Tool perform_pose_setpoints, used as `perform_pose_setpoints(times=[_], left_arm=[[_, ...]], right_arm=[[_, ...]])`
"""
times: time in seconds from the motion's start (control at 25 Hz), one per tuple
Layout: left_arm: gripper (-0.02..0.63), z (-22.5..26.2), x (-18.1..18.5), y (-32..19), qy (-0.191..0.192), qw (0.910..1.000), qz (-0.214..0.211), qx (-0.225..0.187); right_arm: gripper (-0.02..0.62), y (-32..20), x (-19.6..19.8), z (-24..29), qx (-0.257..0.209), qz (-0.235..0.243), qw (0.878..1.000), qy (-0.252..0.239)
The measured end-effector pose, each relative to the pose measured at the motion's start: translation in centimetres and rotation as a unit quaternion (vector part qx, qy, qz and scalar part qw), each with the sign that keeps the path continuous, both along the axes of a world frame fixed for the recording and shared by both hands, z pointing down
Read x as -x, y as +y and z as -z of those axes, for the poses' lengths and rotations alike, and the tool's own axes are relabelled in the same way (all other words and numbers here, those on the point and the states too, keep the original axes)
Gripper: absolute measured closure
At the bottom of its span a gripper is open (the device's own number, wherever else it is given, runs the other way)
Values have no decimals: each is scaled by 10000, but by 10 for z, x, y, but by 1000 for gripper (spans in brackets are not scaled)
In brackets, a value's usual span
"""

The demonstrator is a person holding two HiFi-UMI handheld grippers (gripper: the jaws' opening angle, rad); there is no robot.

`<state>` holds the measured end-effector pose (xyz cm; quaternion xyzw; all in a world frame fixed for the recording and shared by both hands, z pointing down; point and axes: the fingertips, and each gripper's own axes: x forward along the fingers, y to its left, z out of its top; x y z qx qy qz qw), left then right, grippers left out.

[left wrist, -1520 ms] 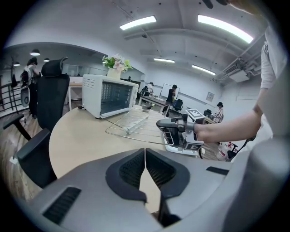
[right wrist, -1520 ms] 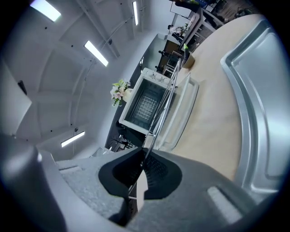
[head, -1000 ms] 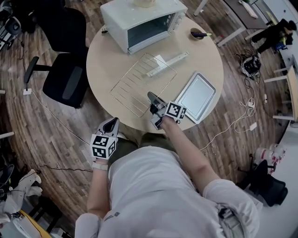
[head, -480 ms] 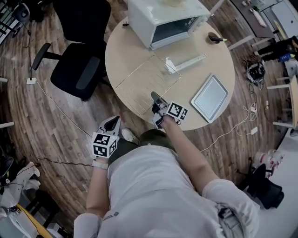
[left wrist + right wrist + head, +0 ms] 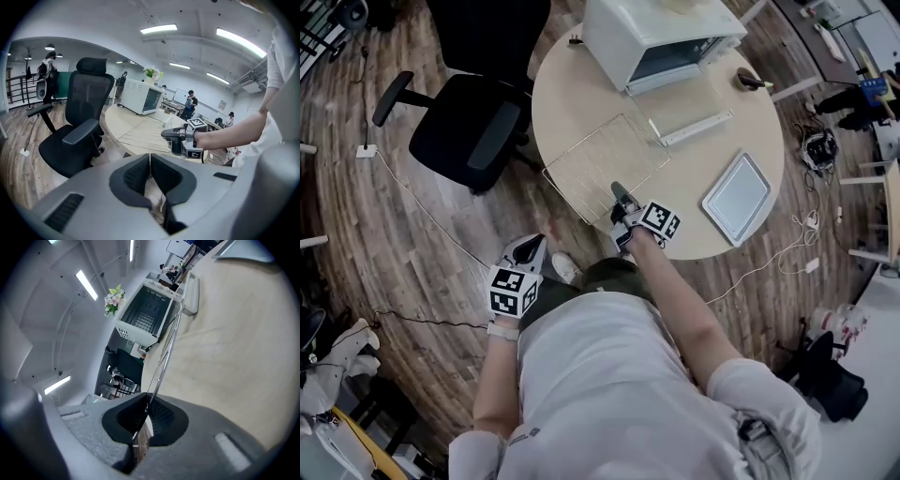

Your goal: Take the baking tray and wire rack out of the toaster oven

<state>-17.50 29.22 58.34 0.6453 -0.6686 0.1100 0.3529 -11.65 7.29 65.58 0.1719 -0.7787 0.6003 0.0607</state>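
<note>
Dragged edgeward, gridded metal wire rack [image 5: 602,165] stays pinched in right gripper [image 5: 620,191].

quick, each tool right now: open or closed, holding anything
Left tool: closed, empty.
Right tool: closed on the near edge of the wire rack.

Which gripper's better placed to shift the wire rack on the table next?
Right. The right gripper is shut on the wire rack's near edge, over the table. The left gripper is shut and empty, off the table by the person's hip.
</note>
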Motion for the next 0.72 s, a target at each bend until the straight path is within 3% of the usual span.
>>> perform_pose_setpoints(times=[0.24,0.48,0.72], left_arm=[[609,-2,0,-6,42,9999,-128,-21],[609,-6,0,-11,69,9995,-290,-39],[609,-4,3,-25,90,9988,-475,-86]], right_arm=[[583,-8,-4,-22,-11,-89,9991,409],[511,-13,-21,-47,-13,-277,9932,1129],[460,-15,-31,-55,-203,-120,9836,1790]])
